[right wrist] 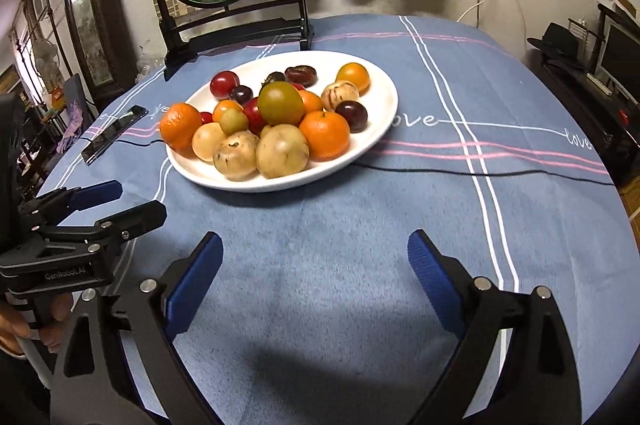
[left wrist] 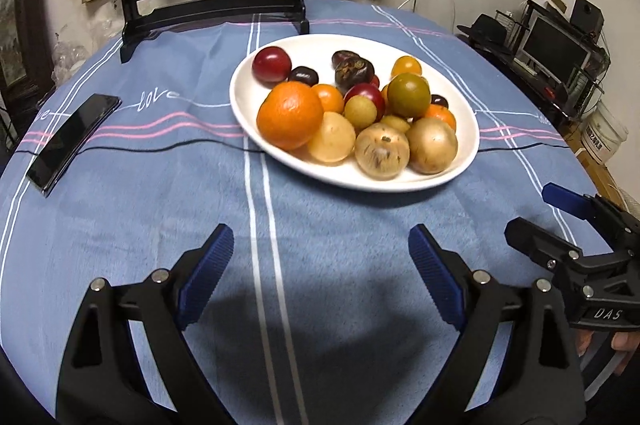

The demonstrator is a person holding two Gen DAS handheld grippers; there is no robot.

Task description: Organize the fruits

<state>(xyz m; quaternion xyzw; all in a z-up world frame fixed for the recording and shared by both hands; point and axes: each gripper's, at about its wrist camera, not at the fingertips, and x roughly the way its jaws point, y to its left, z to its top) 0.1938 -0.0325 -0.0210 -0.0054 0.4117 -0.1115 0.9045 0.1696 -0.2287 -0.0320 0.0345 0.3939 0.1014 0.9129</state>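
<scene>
Fruits are lying heaped on the white plate. The left gripper and right gripper are hovering near the plate, fingers spread, grasping nothing.

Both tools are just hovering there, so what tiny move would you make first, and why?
Probably ease the left tool forward toward the big orange at the plate's near-left edge. Both tools, including the right tool, are open and empty above the cloth, short of the plate, and that orange sits outermost on the pile.
</scene>
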